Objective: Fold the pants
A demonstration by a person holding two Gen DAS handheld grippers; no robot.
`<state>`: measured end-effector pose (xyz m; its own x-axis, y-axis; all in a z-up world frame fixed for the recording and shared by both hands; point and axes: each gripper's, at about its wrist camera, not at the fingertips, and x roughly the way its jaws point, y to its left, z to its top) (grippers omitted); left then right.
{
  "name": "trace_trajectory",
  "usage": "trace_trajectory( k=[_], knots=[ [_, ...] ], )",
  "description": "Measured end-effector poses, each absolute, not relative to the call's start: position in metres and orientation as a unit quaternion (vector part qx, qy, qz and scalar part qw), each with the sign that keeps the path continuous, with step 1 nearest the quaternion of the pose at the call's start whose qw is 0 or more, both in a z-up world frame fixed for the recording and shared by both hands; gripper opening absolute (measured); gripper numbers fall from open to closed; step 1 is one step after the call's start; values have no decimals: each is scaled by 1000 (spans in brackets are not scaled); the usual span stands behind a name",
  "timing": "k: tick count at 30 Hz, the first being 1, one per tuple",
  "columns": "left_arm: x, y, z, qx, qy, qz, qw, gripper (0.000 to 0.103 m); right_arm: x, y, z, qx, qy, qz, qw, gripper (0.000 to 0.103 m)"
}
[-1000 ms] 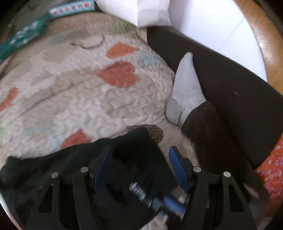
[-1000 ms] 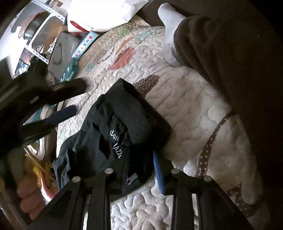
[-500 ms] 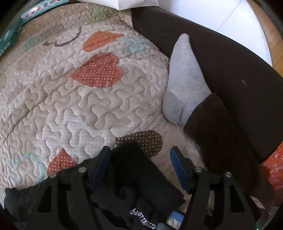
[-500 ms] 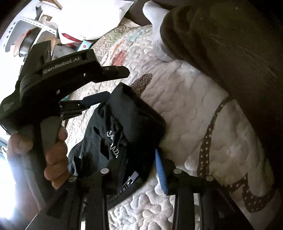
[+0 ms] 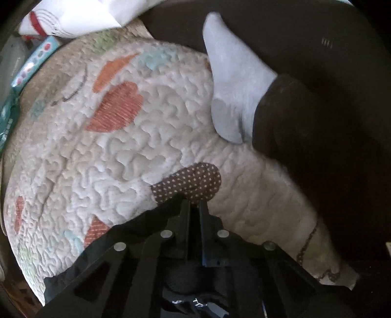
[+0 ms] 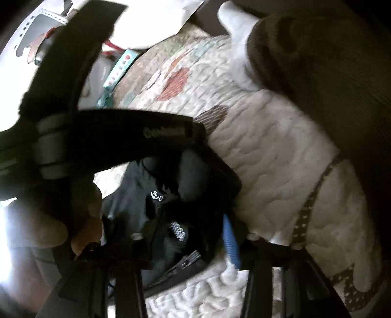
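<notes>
The black pants [image 6: 195,186] lie bunched on the cream quilt [image 5: 127,151], white logo print showing. In the left wrist view the pants [image 5: 132,232] spread under the gripper. My left gripper [image 5: 194,208] has its jaws closed together on the top edge of the black fabric. In the right wrist view the left gripper's body [image 6: 110,132] crosses above the pants, held by a hand [image 6: 48,220]. My right gripper [image 6: 190,232] is open, its blue-padded finger [image 6: 229,242] beside the pants, the fabric between its jaws.
A person's foot in a white sock [image 5: 232,80] with a dark brown trouser leg [image 5: 305,137] rests on the quilt's right side. A white bag [image 5: 73,17] and boxed items [image 5: 29,66] lie beyond the quilt's far-left edge.
My left gripper went from wide open over the pants to closed on their edge. The left gripper also moved nearer the right wrist camera. The right gripper stayed open around the fabric.
</notes>
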<state>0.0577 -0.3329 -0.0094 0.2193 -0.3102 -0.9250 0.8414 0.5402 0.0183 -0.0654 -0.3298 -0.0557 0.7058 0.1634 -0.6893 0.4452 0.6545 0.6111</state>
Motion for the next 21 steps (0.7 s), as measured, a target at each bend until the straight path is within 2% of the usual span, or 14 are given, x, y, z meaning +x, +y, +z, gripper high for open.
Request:
trace_trajectory(
  k=[5, 13, 18, 21],
  knots=[
    [63, -298, 23, 208, 479, -399, 754, 6, -62, -310, -27, 354, 365, -50, 860, 19],
    [84, -185, 81, 61, 462, -373, 802, 7, -57, -233, 36, 210, 343, 32, 915, 18],
    [98, -82, 80, -63, 468, -324, 820, 7, -42, -178, 51, 163, 362, 99, 913, 18],
    [100, -24, 63, -115, 468, -293, 826, 1, -27, -138, 48, 118, 382, 132, 907, 18]
  ],
)
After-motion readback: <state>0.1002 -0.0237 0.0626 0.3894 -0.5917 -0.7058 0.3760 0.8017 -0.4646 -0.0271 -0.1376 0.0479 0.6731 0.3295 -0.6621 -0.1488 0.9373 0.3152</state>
